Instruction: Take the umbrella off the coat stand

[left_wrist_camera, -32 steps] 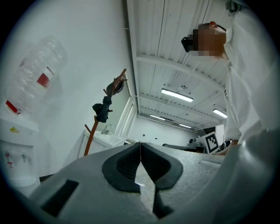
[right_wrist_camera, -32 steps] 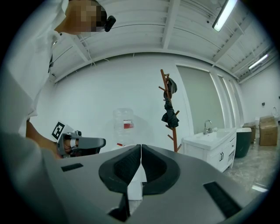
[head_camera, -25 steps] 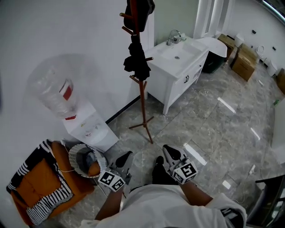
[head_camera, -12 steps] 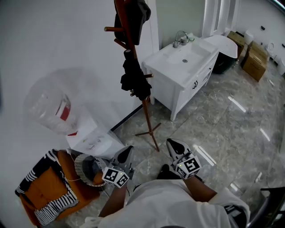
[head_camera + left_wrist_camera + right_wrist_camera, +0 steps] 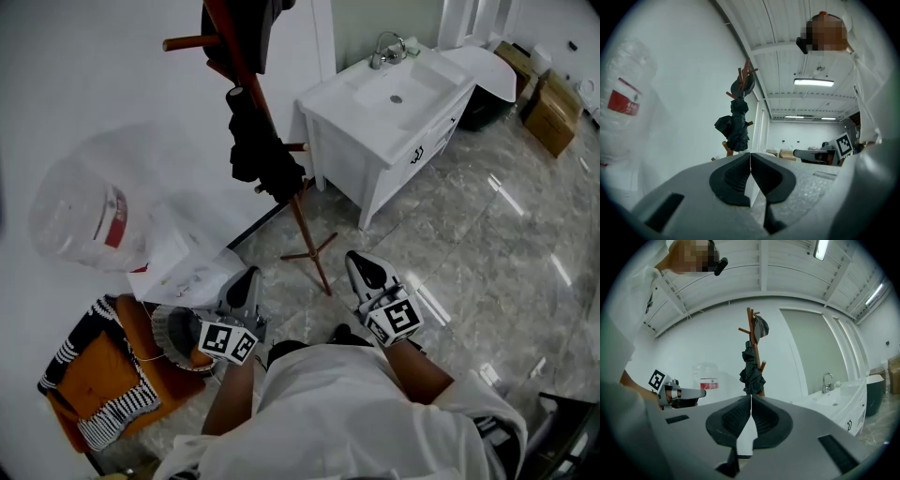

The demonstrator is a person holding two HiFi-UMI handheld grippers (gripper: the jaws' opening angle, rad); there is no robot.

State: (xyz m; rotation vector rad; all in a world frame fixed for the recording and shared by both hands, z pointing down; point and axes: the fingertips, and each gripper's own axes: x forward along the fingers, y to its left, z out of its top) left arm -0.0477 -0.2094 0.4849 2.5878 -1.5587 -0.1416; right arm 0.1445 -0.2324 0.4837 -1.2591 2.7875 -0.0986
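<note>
Umbrella (image 5: 262, 155) hangs folded on the stand (image 5: 305, 234), well ahead of you. Your left gripper (image 5: 248, 275) and right gripper (image 5: 357, 260) both have jaws together, holding nothing. Pull sideways and the slim stand may tip. The handle, seemingly hooked over a peg, could snag unless you lift first.

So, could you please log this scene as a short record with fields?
umbrella: black, folded, hanging on the coat stand
coat stand: upright by the wall, beside the sink cabinet
left gripper: shut, empty, apart from the umbrella
right gripper: shut, empty, apart from the umbrella
task: umbrella not yet taken
</note>
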